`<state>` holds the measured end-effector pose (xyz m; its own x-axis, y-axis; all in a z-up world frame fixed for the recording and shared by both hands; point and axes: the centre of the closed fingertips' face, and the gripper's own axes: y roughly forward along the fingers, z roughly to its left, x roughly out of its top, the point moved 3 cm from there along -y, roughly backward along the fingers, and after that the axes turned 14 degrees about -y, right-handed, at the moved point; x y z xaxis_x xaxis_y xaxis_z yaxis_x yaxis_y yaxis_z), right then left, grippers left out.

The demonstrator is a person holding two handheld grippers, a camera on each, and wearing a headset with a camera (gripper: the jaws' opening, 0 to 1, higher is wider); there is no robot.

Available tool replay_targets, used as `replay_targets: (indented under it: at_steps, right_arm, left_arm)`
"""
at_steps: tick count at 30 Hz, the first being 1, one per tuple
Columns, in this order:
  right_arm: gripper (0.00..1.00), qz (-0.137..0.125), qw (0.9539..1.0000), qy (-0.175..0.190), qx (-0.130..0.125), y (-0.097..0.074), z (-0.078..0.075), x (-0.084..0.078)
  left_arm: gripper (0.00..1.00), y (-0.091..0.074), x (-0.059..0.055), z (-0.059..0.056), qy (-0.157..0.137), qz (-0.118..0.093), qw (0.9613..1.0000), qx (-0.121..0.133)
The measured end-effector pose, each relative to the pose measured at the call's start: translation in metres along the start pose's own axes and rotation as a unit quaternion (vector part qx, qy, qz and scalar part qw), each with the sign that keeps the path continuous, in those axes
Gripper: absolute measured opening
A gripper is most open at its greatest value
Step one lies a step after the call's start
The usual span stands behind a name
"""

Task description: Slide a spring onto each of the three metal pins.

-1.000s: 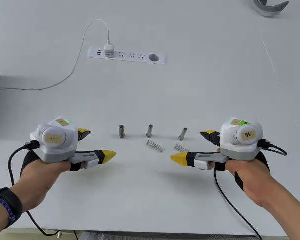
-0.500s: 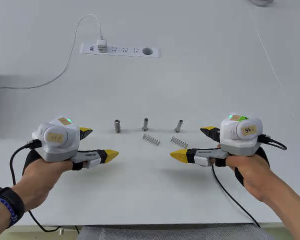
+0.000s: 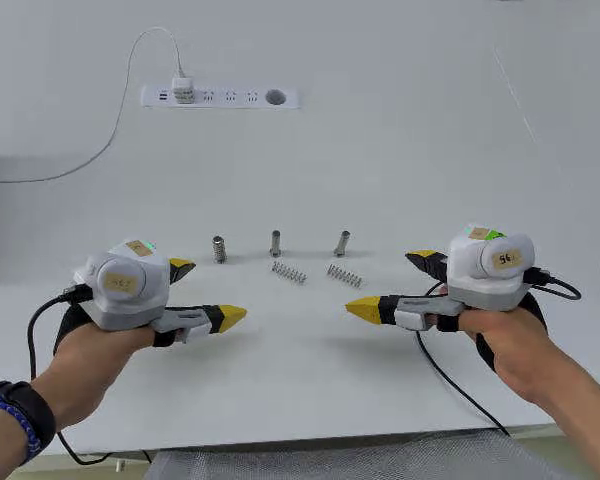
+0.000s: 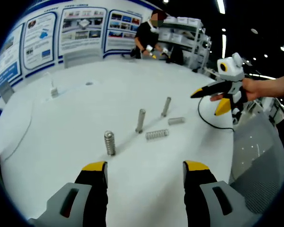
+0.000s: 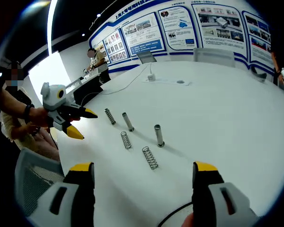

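Standing in a row on the white table (image 3: 310,380), left pin (image 3: 219,243) is shown sleeved by a spring (image 3: 219,252), middle pin (image 3: 275,242) and right pin (image 3: 342,242) bare, two loose springs (image 3: 289,272) laid just before them, left gripper (image 3: 210,290) and right gripper (image 3: 387,283) held wide-jawed alongside.

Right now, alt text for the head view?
Three metal pins stand in a row on a white table; the leftmost pin carries a spring, two loose springs lie in front. The left gripper and right gripper, both open, flank them.
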<state>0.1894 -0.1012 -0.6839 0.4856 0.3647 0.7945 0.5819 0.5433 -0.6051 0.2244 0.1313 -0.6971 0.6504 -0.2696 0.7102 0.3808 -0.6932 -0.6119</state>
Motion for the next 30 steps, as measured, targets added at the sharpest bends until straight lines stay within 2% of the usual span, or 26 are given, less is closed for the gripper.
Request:
replay_targets:
  at_steps: [7, 17, 20, 24, 30]
  right_arm:
    - [0.87, -0.002, 1.0000, 0.003, -0.003, -0.008, 0.000, -0.005]
    - [0.87, -0.006, 0.9999, 0.012, -0.008, -0.018, 0.002, -0.015]
    - [0.87, -0.008, 0.9998, 0.015, -0.009, -0.020, 0.002, -0.019]
    - [0.87, -0.010, 0.9997, 0.018, -0.010, -0.023, 0.001, -0.021]
    - [0.87, -0.014, 0.9996, 0.021, -0.011, -0.027, 0.001, -0.022]
  left_arm:
    - [0.66, 0.013, 0.004, -0.010, 0.015, 0.008, 0.9997, -0.015]
    - [0.66, 0.033, 0.006, -0.026, 0.059, 0.038, 0.9968, -0.039]
    - [0.66, 0.039, 0.005, -0.032, 0.092, 0.054, 0.9933, -0.046]
    - [0.66, 0.046, 0.005, -0.037, 0.114, 0.069, 0.9898, -0.052]
    - [0.66, 0.055, 0.006, -0.042, 0.155, 0.093, 0.9814, -0.063]
